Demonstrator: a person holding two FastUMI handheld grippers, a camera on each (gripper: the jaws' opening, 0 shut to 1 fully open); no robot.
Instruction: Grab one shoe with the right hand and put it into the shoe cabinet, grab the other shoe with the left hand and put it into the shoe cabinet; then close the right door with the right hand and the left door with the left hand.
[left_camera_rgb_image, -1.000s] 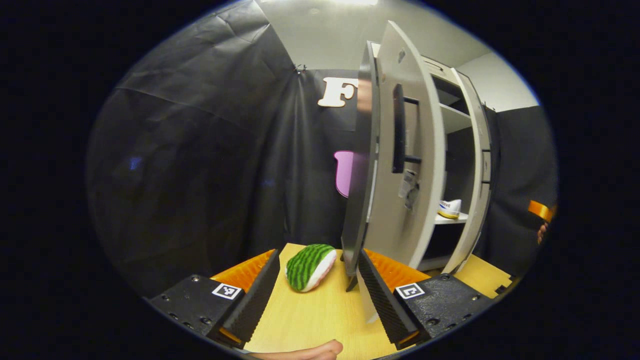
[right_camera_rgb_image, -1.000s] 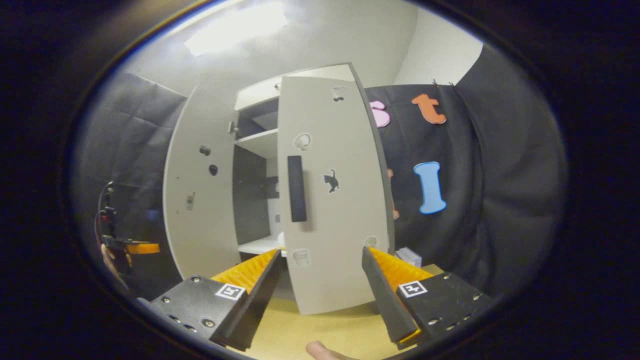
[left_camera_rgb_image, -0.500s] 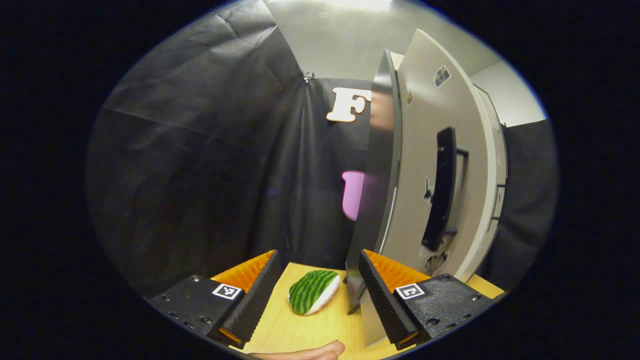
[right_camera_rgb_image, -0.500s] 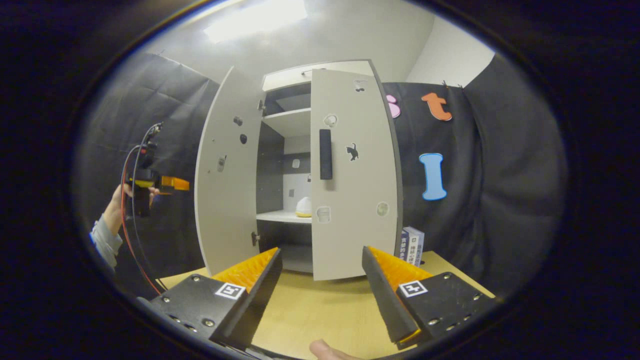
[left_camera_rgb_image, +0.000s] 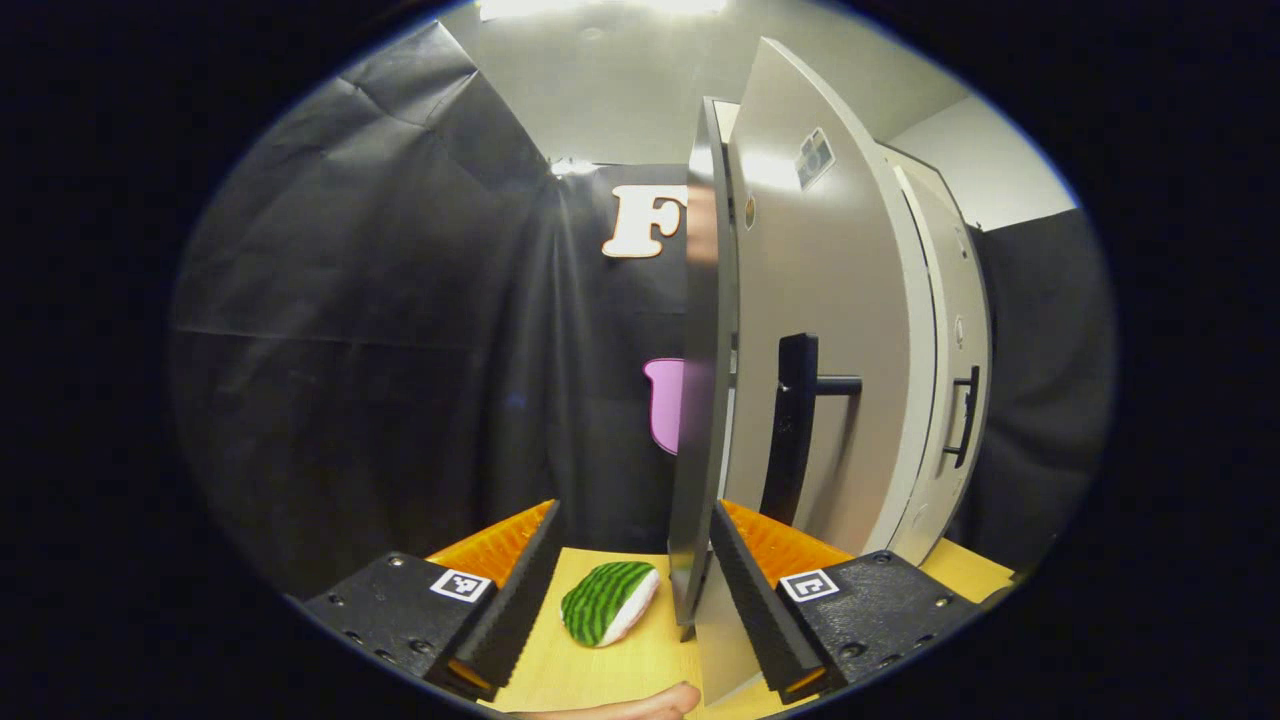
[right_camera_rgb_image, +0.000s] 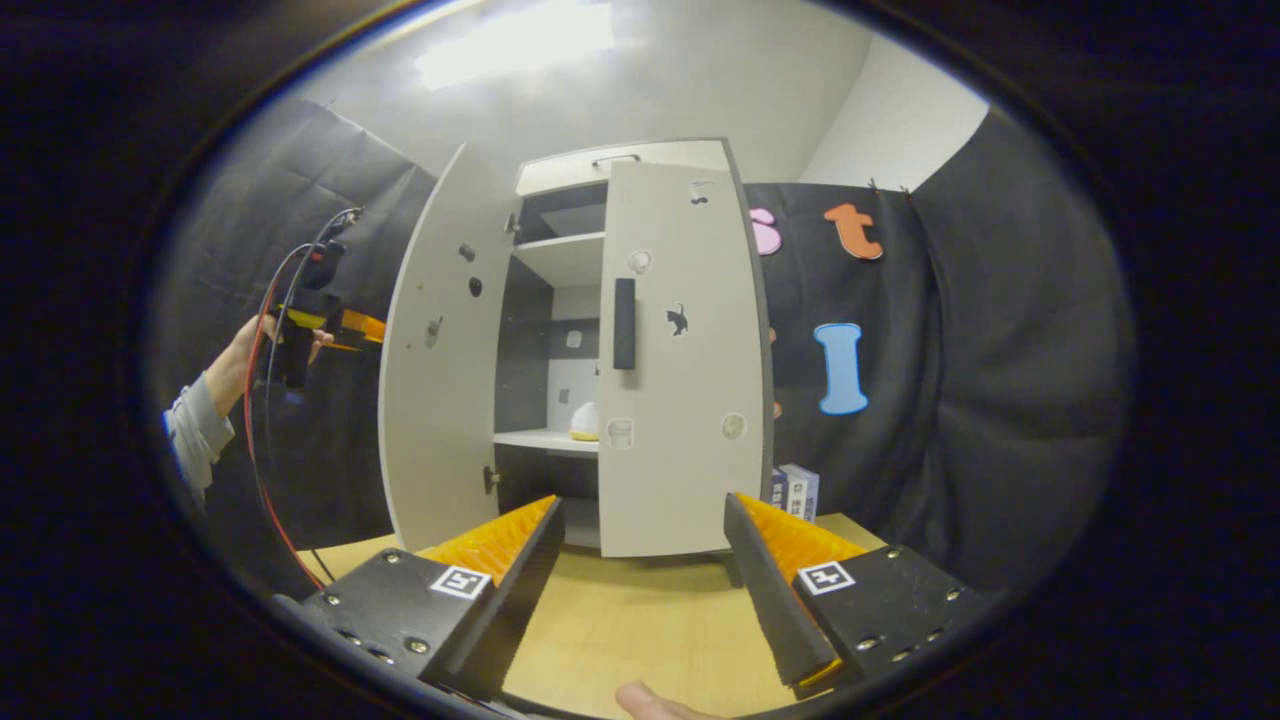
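In the right gripper view the pale shoe cabinet (right_camera_rgb_image: 620, 160) stands on the wooden table (right_camera_rgb_image: 640, 620). Its left door (right_camera_rgb_image: 435, 400) hangs wide open. The right door (right_camera_rgb_image: 690, 400), with a black handle (right_camera_rgb_image: 624, 322), is swung most of the way shut. A white shoe (right_camera_rgb_image: 584, 422) sits on the middle shelf in the gap. My right gripper (right_camera_rgb_image: 640, 510) is open, back from the right door. My left gripper (left_camera_rgb_image: 635, 515) is open, with the left door's dark edge (left_camera_rgb_image: 700, 400) standing between its fingers, close to the right finger (left_camera_rgb_image: 750, 590). That door's handle (left_camera_rgb_image: 795, 430) is just beyond.
A green striped plush (left_camera_rgb_image: 608, 600) lies on the table ahead of the left gripper. Small boxes (right_camera_rgb_image: 795, 490) stand right of the cabinet. A hand and sleeve (right_camera_rgb_image: 205, 420) hold the left gripper (right_camera_rgb_image: 340, 325) behind the open left door, with a red cable hanging down.
The right gripper has drawn back from the right door, which has swung nearly shut. In the left gripper view the cabinet's inside and the shoe went out of sight behind the doors.
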